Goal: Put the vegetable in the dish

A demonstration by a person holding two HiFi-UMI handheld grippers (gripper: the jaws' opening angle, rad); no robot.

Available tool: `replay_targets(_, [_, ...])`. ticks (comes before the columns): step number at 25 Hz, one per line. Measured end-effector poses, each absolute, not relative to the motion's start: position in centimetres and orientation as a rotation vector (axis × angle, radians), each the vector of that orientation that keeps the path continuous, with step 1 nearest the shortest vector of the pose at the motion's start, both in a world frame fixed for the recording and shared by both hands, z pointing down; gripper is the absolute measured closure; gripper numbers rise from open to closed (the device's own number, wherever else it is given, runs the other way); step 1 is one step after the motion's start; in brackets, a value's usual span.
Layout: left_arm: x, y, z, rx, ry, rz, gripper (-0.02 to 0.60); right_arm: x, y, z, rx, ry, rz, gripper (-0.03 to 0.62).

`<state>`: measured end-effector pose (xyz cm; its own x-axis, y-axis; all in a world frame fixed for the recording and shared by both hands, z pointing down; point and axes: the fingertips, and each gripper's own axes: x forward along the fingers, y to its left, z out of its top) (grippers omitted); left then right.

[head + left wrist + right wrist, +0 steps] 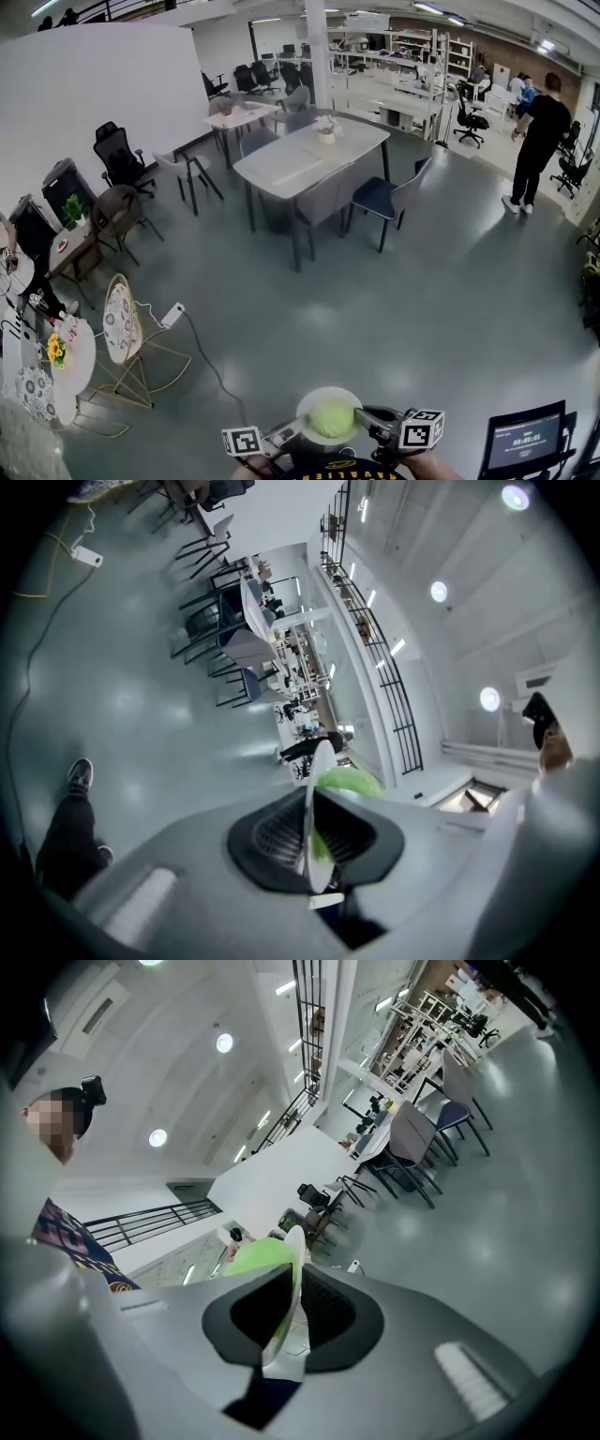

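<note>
Edgewise, dish [321, 761] mostly hides vegetable [354, 782].

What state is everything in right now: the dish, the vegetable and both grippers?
White dish: held up in the air, about level, with a gripper clamped on each side.
Round green vegetable: lying in the dish.
Left gripper: shut on the dish's rim.
Right gripper: shut on the dish's rim.
</note>
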<state>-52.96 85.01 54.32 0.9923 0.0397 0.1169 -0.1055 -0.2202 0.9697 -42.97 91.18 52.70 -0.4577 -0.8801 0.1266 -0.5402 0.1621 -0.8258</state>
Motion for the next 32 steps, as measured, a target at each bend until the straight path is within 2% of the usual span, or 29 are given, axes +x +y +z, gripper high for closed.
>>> replay_targets(10, [-45.8,73.0,54.4,1.780,0.082,0.142,0.565,-36.4,80.1,52.5,-1.484,1.982,-1.198,0.565])
replay_targets(22, [-43.7,60.7,56.1,1.651,0.107,0.136,0.565,-34.5,67.5,52.8,-1.555,2.013,-1.287,0.560])
replay_targets(32, [-38.9,52.6,56.2,1.756,0.016,0.133,0.565,-29.0,59.1,53.8,-1.444,2.045,-1.315,0.560])
